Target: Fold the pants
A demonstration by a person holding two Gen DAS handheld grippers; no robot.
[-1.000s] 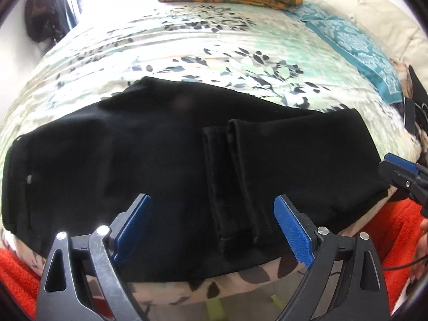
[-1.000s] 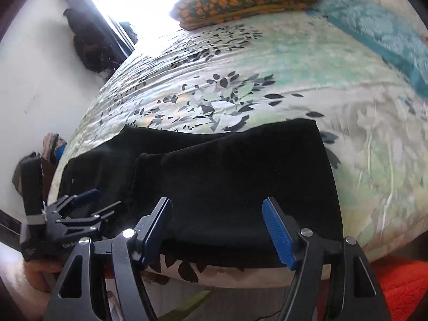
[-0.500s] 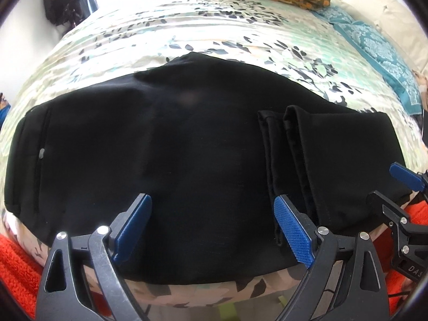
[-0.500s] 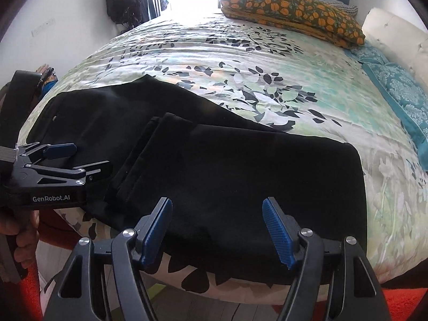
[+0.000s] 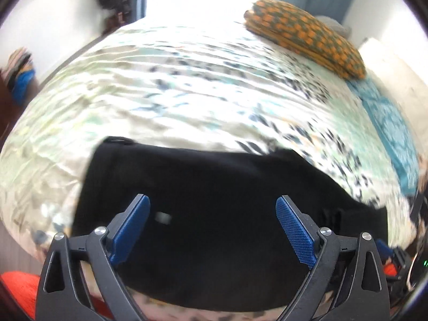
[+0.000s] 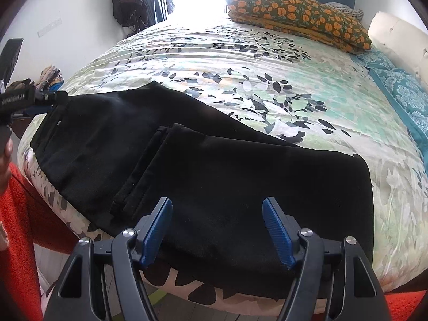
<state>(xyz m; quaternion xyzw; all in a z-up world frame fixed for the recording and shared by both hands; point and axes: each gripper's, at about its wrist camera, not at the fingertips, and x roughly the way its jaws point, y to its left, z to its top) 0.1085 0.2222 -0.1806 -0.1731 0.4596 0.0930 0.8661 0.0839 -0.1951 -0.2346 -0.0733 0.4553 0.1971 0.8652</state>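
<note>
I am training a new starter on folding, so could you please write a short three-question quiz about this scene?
1. True or false: the right claw is gripping the black pants.
2. Where do the hems of the folded-over legs lie? A) on the upper part of the pants B) on the orange pillow C) hanging off the bed
3. Fill in: the left claw hangs over the ____ end of the pants.

Key:
1. False: it is open, with nothing between its pads.
2. A
3. Waist: a small button shows there, though the left view is blurred.
</note>
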